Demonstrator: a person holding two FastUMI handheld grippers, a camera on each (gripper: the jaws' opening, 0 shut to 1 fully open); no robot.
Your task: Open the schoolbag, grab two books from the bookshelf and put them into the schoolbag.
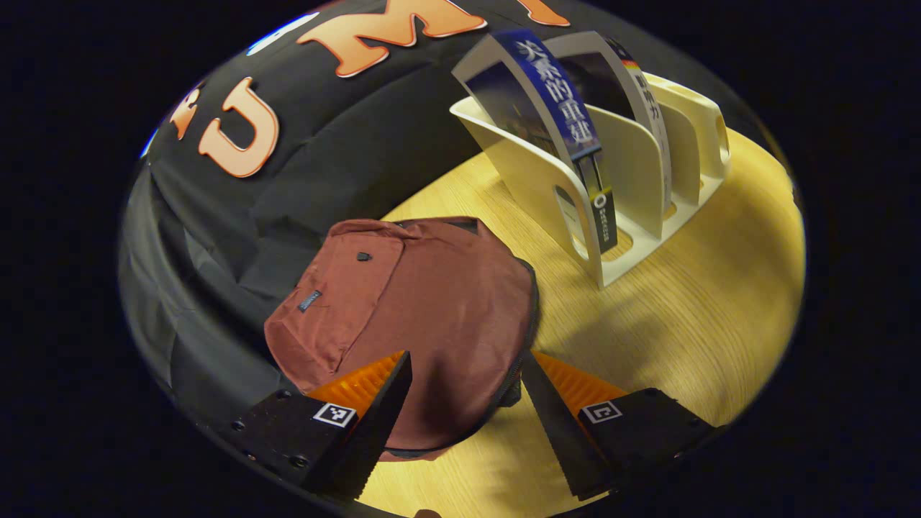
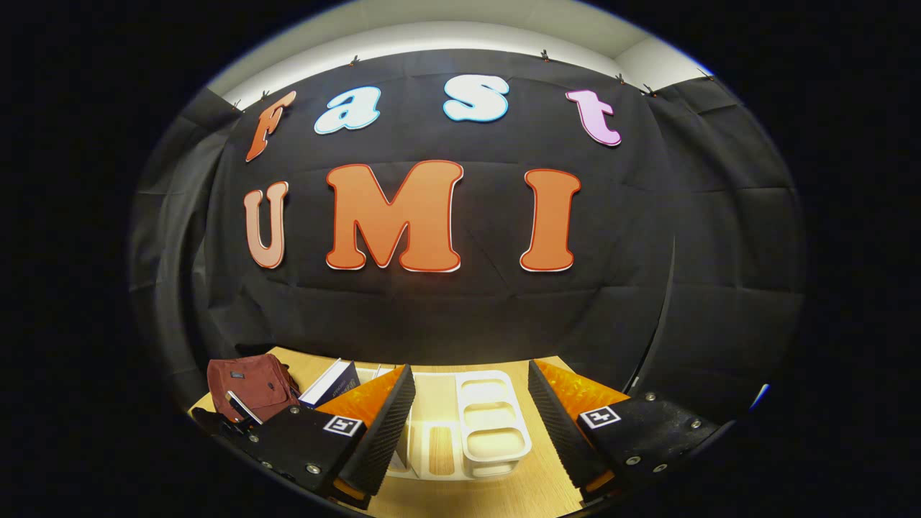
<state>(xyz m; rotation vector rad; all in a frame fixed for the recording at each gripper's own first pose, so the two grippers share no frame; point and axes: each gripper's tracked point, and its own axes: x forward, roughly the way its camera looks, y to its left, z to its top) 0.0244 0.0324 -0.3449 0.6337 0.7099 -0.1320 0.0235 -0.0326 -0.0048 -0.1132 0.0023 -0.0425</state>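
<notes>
A maroon schoolbag lies flat on the wooden table, its black zipper running along the right edge, closed as far as I can see. My left gripper hovers open just over the bag's near end, fingers straddling it without touching. Behind it a cream bookshelf holds two upright books, a blue-spined one and a white-spined one. In the right gripper view my right gripper is open above the bookshelf, with a book and the schoolbag to its left.
The wooden table has bare room right of the bag and in front of the shelf. The black cloth wall stands close behind the table. The other gripper's dark tip lies near the bag in the right gripper view.
</notes>
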